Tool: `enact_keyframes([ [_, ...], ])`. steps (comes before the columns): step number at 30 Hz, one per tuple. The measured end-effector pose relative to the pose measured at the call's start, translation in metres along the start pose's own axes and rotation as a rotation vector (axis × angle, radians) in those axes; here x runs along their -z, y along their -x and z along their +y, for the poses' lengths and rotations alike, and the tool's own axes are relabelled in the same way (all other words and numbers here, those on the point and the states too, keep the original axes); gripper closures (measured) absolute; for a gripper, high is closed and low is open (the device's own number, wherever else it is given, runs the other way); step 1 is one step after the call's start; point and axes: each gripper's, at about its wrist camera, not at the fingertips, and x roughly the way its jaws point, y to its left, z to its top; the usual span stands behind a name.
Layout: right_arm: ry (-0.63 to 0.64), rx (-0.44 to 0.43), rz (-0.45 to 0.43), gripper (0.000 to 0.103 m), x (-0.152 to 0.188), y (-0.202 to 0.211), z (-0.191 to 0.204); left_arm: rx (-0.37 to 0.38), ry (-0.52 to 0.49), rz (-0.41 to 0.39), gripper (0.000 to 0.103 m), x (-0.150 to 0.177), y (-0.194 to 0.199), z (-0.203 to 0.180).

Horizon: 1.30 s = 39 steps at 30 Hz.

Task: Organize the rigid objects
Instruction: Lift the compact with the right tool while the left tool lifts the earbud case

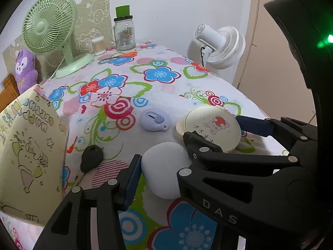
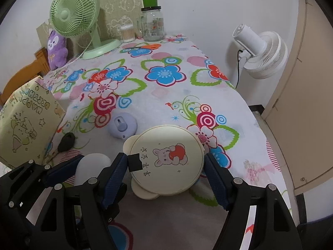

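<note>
My left gripper (image 1: 162, 156) is shut on a pale blue egg-shaped thing (image 1: 164, 175) that rests on the flowered tablecloth (image 1: 158, 87). Its blue pads press the egg's two sides. Just to its right, my right gripper (image 2: 165, 160) is shut on a round cream box (image 2: 166, 160) with bear ears and a rabbit picture on its lid. The box is tilted, with a shadow beneath it. One right pad (image 1: 254, 123) shows behind the box (image 1: 212, 129) in the left wrist view. A black fingertip (image 2: 135, 162) of the left gripper overlaps the box's left edge. The egg (image 2: 91, 166) also shows at the lower left.
A lilac round gadget (image 1: 155, 120) and a black key (image 1: 91, 160) lie beyond the egg. A yellow birthday bag (image 1: 27, 150) stands at the left. A green fan (image 1: 49, 23), glass jar (image 1: 124, 33), swab tub and scissors (image 1: 124, 55) sit at the back. A white fan (image 1: 220, 45) stands off the table's right edge.
</note>
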Motion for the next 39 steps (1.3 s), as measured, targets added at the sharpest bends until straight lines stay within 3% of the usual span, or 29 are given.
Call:
enact_keyframes([
  [39,0.005,0.059,-0.111,0.027,0.002,0.086,0.041,-0.012,0.017,-0.071,0.049,0.004,0.078,0.015],
])
